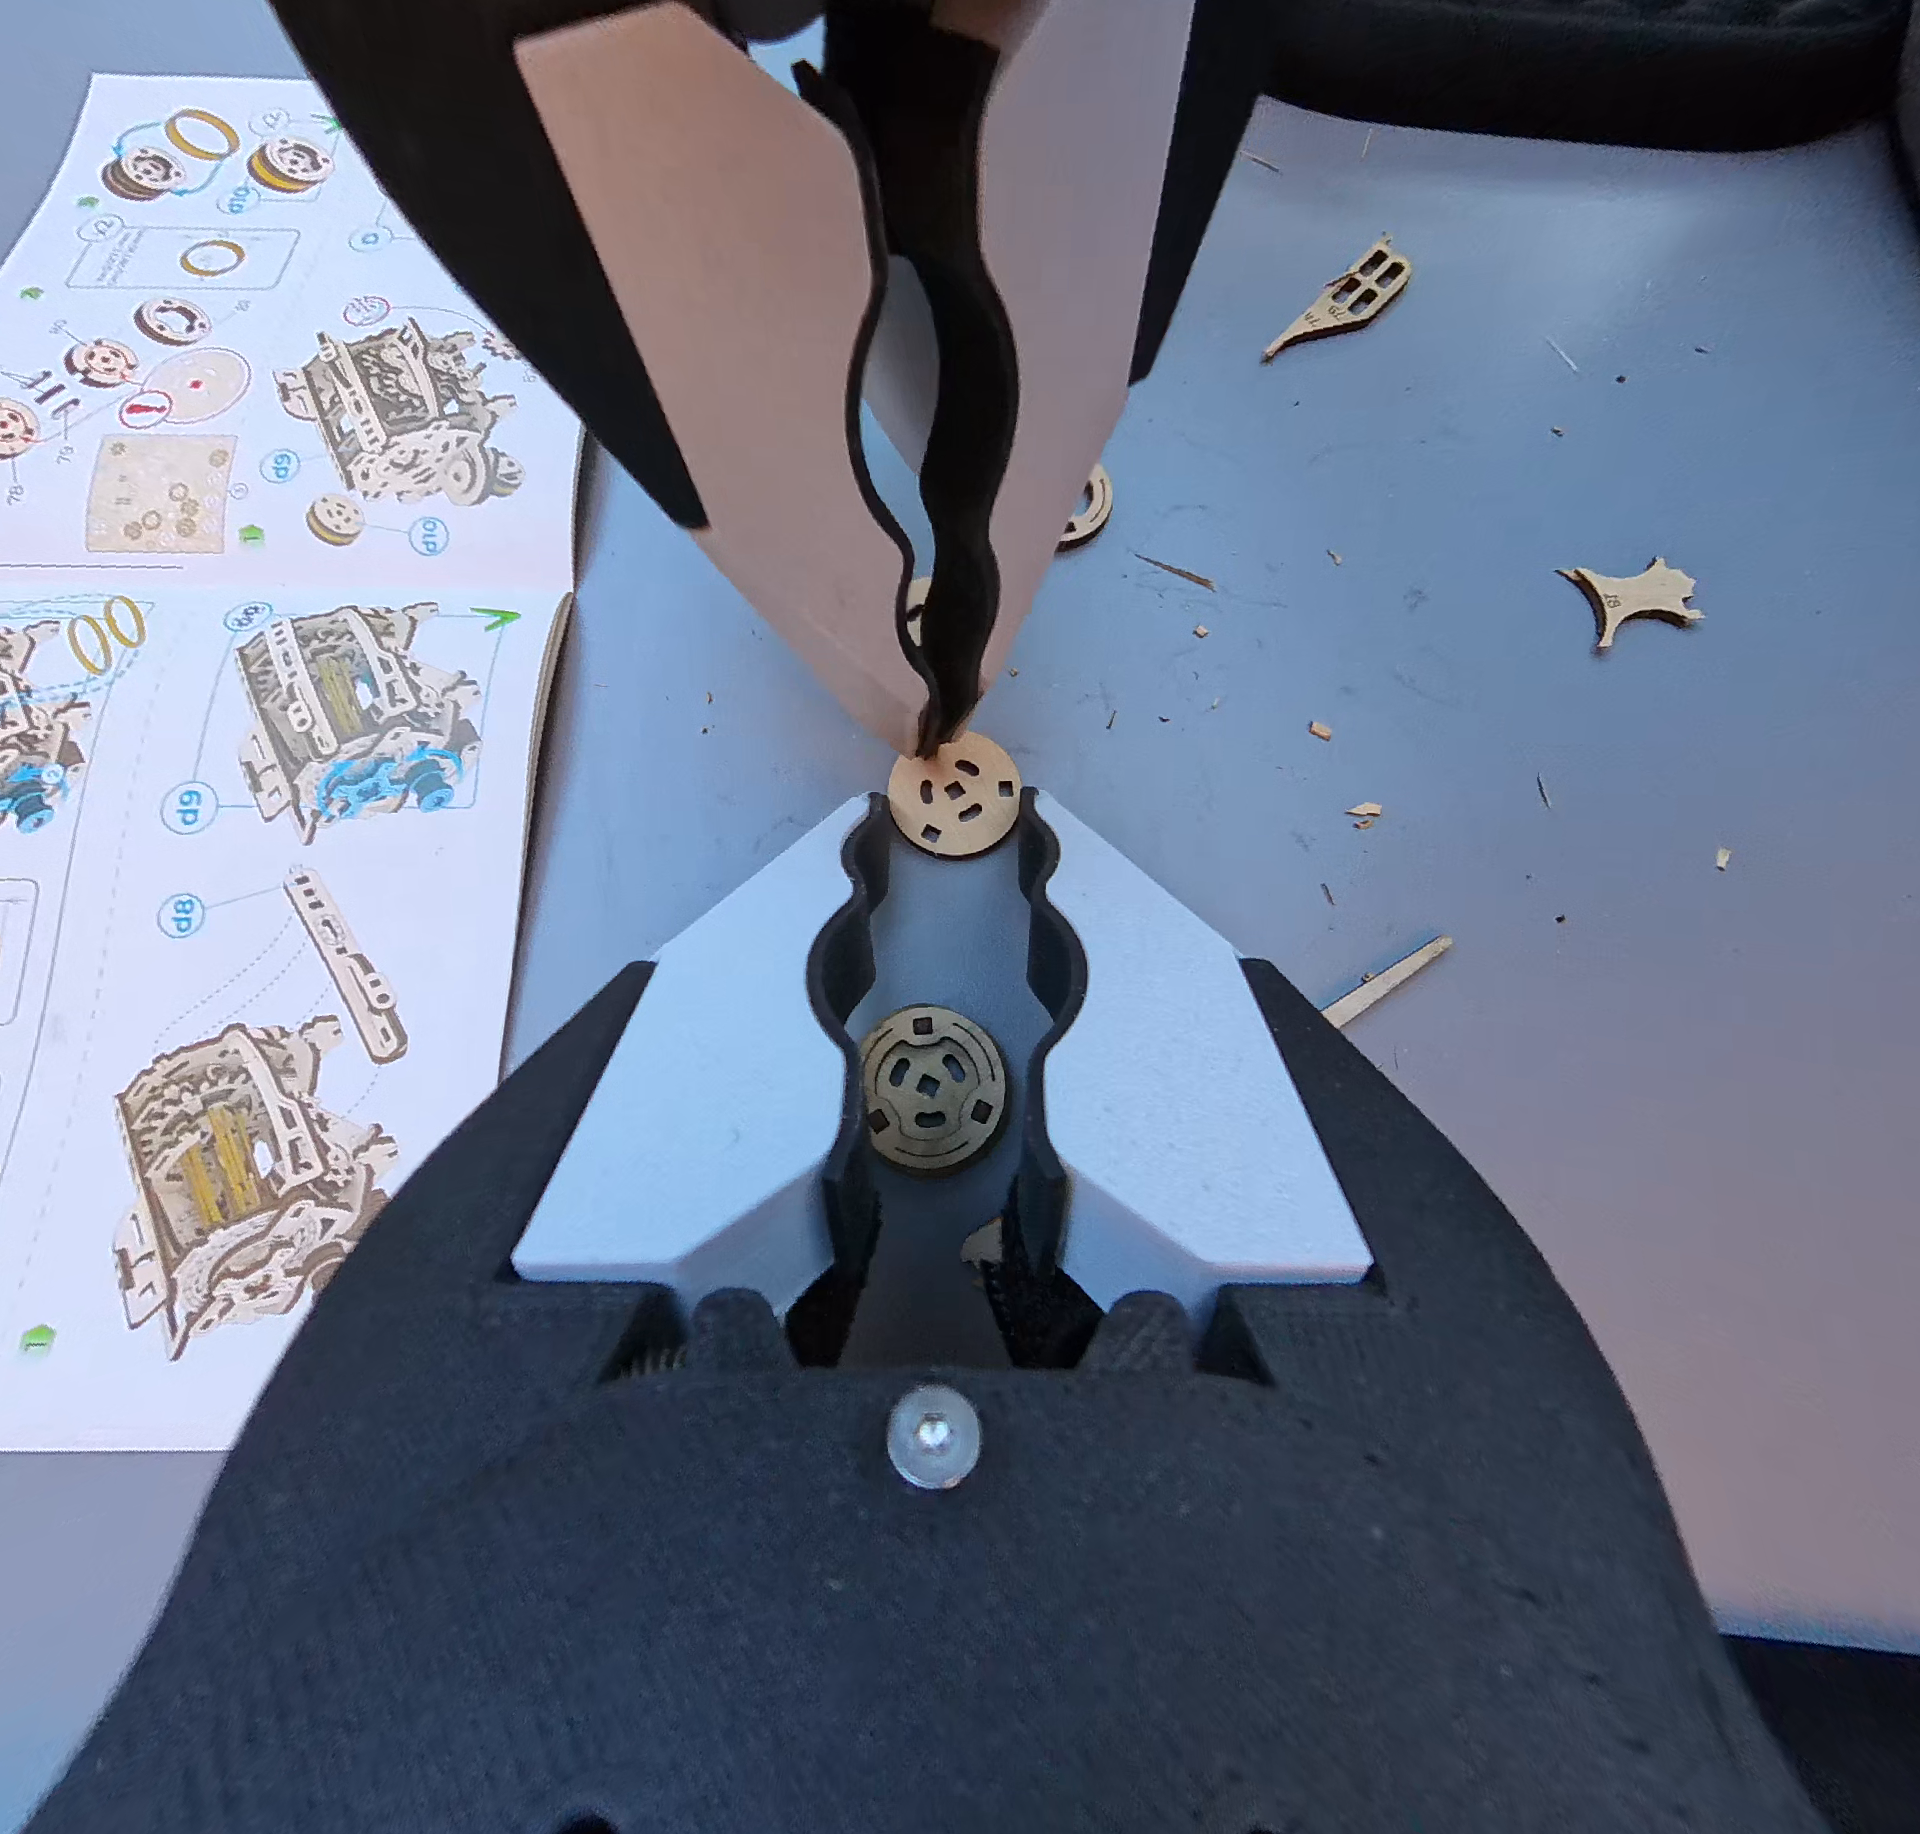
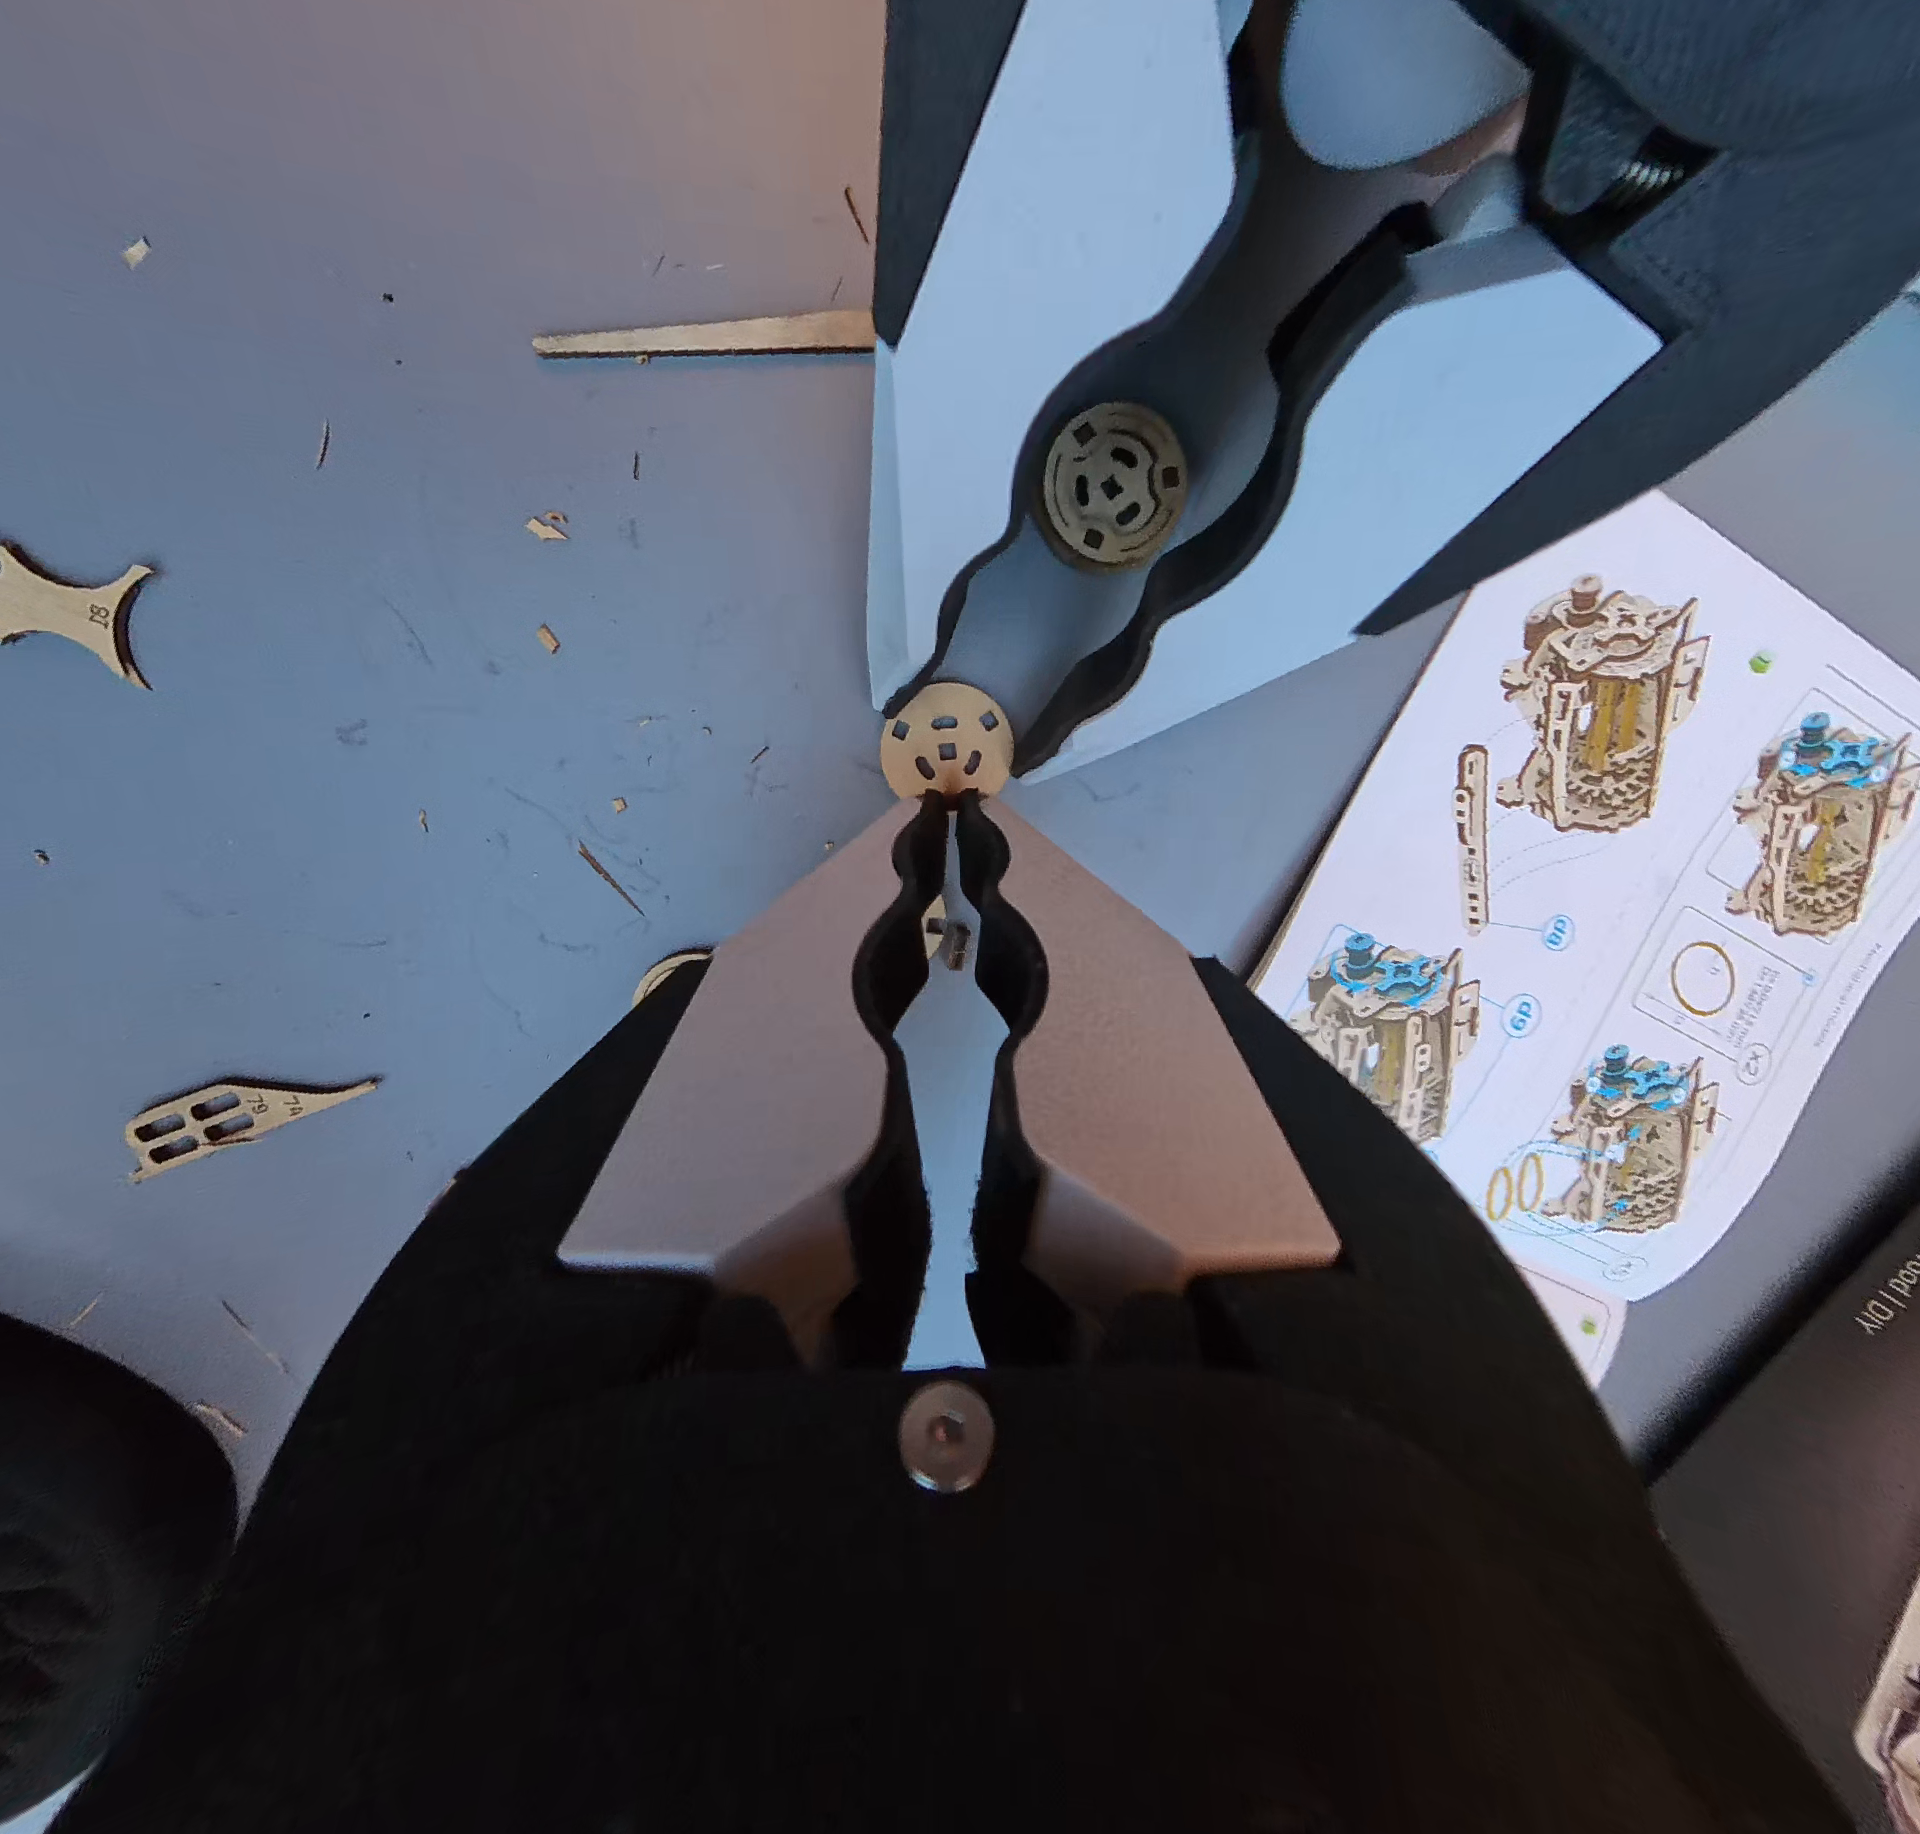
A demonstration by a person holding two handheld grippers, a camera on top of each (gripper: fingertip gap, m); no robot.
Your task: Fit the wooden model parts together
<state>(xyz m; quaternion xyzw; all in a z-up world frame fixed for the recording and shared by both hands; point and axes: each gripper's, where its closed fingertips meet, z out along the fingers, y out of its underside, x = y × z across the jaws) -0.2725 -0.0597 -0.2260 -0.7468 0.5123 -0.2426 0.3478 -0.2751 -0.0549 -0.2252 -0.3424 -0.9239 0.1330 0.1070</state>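
Instruction sheet (image 1: 260, 745) lies far left on the grey table (image 1: 1558, 1161). Centre: left gripper (image 1: 951, 808) clamps the small wooden disc (image 1: 954, 795) by its sides; right gripper (image 2: 951, 797) is pinched nearly closed against the disc's rim. Larger slotted disc (image 1: 933, 1090) lies flat between the left fingers (image 1: 1174, 1057). Right side is open table with offcuts (image 1: 1636, 605), clear room.

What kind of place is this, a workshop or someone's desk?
Probably a hobby or craft table: a grey tabletop strewn with wood splinters, laser-cut wooden pieces such as a small disc, and an open assembly instruction sheet.
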